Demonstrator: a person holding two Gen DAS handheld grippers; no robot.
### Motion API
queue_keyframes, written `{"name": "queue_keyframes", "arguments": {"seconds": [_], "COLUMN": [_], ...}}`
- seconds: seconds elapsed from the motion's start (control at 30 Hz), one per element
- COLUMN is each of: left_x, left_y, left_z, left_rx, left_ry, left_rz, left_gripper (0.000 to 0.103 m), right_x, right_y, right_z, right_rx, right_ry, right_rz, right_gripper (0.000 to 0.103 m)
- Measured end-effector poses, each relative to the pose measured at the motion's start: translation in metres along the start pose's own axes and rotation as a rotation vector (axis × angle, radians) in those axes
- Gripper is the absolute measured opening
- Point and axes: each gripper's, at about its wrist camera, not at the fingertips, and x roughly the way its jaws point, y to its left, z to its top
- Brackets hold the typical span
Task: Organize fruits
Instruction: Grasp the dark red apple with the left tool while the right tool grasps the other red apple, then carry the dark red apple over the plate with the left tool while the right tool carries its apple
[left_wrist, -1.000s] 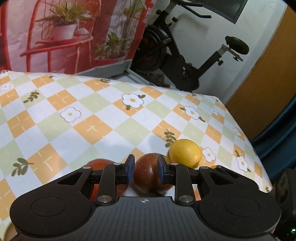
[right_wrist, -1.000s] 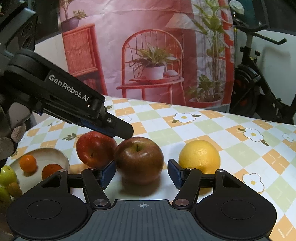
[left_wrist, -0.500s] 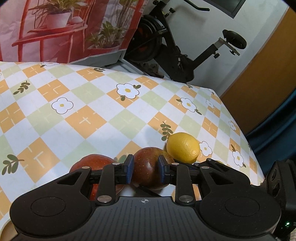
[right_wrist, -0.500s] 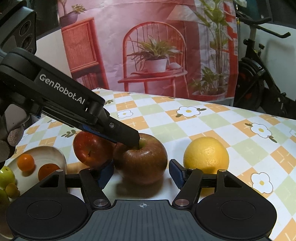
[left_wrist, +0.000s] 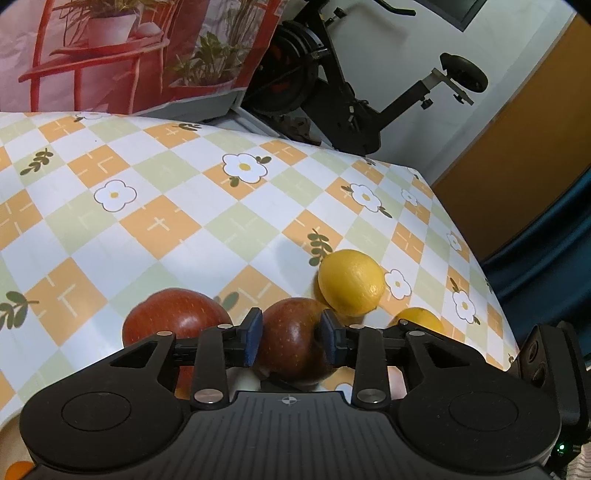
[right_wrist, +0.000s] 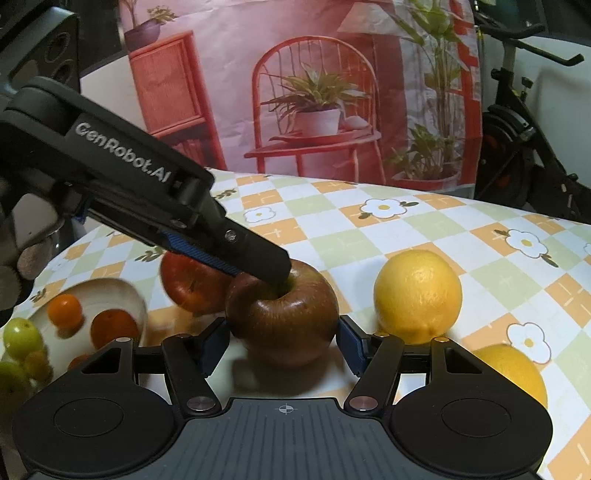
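Note:
A dark red apple (right_wrist: 282, 317) sits on the checked tablecloth (left_wrist: 162, 221). My left gripper (left_wrist: 291, 341) comes down on it from the left with its pads against both sides of the apple (left_wrist: 291, 343); in the right wrist view its fingers (right_wrist: 255, 258) press into the apple's top. My right gripper (right_wrist: 283, 347) is open, its pads flanking the same apple with small gaps. A second red apple (right_wrist: 188, 284) lies behind left. A yellow lemon (right_wrist: 417, 295) stands to the right.
A white plate (right_wrist: 122, 295) at the left holds small oranges (right_wrist: 64, 310) and green fruits (right_wrist: 22, 332). An orange (right_wrist: 513, 369) lies at the front right. The table edge runs along the right in the left wrist view. An exercise bike (left_wrist: 351, 92) stands beyond.
The left gripper has come down onto the dark apple and closed on it. The right gripper has moved in closer around the same apple.

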Motion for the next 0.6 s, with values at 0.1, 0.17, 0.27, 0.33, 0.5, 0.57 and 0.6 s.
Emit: {"name": "queue_keyframes", "arguments": {"seconds": [0.1,0.17,0.27,0.33,0.5,0.57,0.6], "left_x": [-0.001,-0.002,-0.006,-0.008,-0.014,-0.015,-0.015], "left_y": [-0.003,-0.005,-0.006,-0.008,-0.013,-0.011,-0.011], "left_z": [-0.004,-0.008,-0.014,-0.019,-0.030,-0.031,-0.032], "left_rx": [0.015,0.022,0.014,0.020,0.063,0.055,0.057], "left_ry": [0.005,0.007,0.016,0.020,0.019,0.023,0.024], "left_rz": [-0.004,-0.007,-0.020,-0.027,-0.009,-0.003,-0.001], "left_gripper": [0.036,0.036,0.036,0.036,0.037,0.036,0.037], "right_x": [-0.005,-0.008,-0.016,-0.021,-0.026,-0.025,-0.025], "right_y": [0.001,0.001,0.002,0.004,0.009,0.010,0.010], "right_z": [-0.003,-0.006,-0.011,-0.016,-0.020,-0.020,-0.019], "right_rx": [-0.002,0.008,0.014,0.011,-0.018,-0.020,-0.019], "right_ry": [-0.001,-0.002,-0.003,-0.003,-0.001,0.000,0.000], "right_rz": [0.004,0.012,0.023,0.025,0.034,0.034,0.035], "right_gripper": [0.059,0.059,0.060,0.060,0.060,0.060,0.060]}}
